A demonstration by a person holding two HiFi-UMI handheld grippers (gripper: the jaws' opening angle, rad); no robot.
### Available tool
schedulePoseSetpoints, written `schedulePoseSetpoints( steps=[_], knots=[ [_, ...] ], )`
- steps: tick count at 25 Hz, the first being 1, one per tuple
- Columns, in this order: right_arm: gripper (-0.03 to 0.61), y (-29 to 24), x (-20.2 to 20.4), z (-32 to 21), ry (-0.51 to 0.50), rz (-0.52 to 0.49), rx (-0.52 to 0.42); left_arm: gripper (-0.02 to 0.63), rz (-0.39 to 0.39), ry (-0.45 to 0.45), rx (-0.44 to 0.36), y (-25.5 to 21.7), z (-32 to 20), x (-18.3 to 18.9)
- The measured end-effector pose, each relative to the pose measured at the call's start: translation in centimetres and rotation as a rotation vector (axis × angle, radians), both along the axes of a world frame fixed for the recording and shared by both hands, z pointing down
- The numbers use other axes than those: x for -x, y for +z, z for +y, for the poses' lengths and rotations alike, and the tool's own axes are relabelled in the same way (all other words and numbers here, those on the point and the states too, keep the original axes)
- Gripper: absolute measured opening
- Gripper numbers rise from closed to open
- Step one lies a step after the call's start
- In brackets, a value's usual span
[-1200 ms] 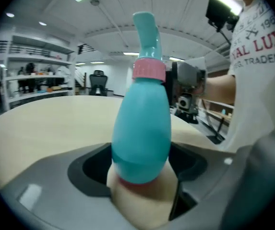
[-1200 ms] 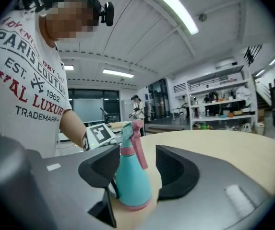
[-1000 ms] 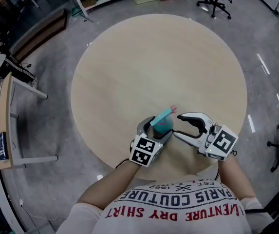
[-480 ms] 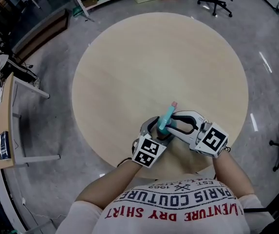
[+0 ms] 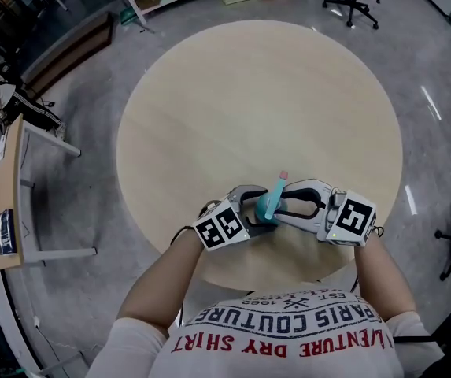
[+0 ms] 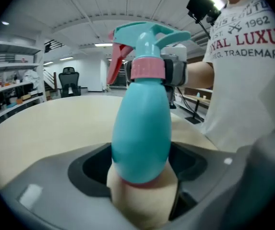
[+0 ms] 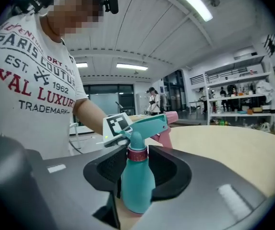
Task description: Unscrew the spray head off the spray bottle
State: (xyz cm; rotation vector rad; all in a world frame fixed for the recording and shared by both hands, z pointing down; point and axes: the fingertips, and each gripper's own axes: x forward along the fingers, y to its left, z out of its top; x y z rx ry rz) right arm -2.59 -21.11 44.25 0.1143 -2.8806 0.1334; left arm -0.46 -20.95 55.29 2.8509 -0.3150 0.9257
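A round pale wooden table [image 5: 256, 93] fills most of the head view. The teal spray bottle [image 5: 266, 208] is near the table's near edge, just right of centre, between the two grippers. It is right side up, and its spray head [image 5: 273, 187] points to the far right, ending in a pink nozzle tip [image 5: 282, 176]. I cannot tell whether its base rests on the tabletop.

The left gripper [image 5: 261, 208] comes in from the near left. In the left gripper view its jaws stand wide and clamp the bottle's rounded lower body. The spray head, pink collar [image 6: 148, 69] and pink trigger [image 6: 115, 63] rise above them.

The right gripper [image 5: 280, 202] comes in from the right, opposite the left one, with the two marker cubes on either side of the bottle. Its jaws have just been closing. The bottle's neck is between them, and they now grip the pink collar at the foot of the spray head. In the right gripper view the teal body hangs down between the jaws, and the left gripper's marker cube [image 7: 118, 125] shows just behind the spray head.

The person's white shirt [image 5: 288, 337] with red lettering is at the near edge. A black office chair [image 5: 349, 2] stands on the grey floor beyond the far side of the table. A small desk [image 5: 1, 203] stands well off to the left.
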Motion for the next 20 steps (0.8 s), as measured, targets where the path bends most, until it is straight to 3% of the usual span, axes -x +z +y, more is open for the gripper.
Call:
schedulePoseSetpoints(
  steps=[2, 4, 8, 11, 13, 16, 18, 20],
  knots=[
    [0.187, -0.1, -0.1, -0.1, 0.073, -0.026, 0.002, 0.364, 0.026, -0.13, 0.002, 0.0, -0.6, 0.1],
    [0.198, 0.0, -0.3, -0.3, 0.153, -0.033, -0.019, 0.364, 0.047, -0.277, -0.006, 0.1, -1.3, 0.1],
    [0.171, 0.5, -0.8, -1.7, 0.334, -0.003, -0.066, 0.364, 0.033, -0.542, -0.011, 0.2, -2.3, -0.3],
    [0.138, 0.5, -0.8, -2.0, 0.395, 0.007, -0.08, 0.364, 0.009, -0.662, 0.011, 0.2, -2.4, -0.5],
    [0.135, 0.5, -0.8, -1.9, 0.395, 0.009, -0.084, 0.364, 0.002, -0.673, 0.014, 0.1, -2.5, -0.6],
    [0.133, 0.6, -1.0, -1.5, 0.344, 0.014, -0.079, 0.364, 0.009, -0.583, 0.004, 0.3, -2.0, -0.8],
    [0.132, 0.7, -0.9, -1.0, 0.27, 0.012, -0.07, 0.364, 0.02, -0.452, -0.004, 0.3, -1.4, -1.0],
    [0.131, 0.7, -0.9, -0.1, 0.15, 0.006, -0.041, 0.364, 0.027, -0.258, -0.005, 0.3, -0.4, -1.2]
  ],
)
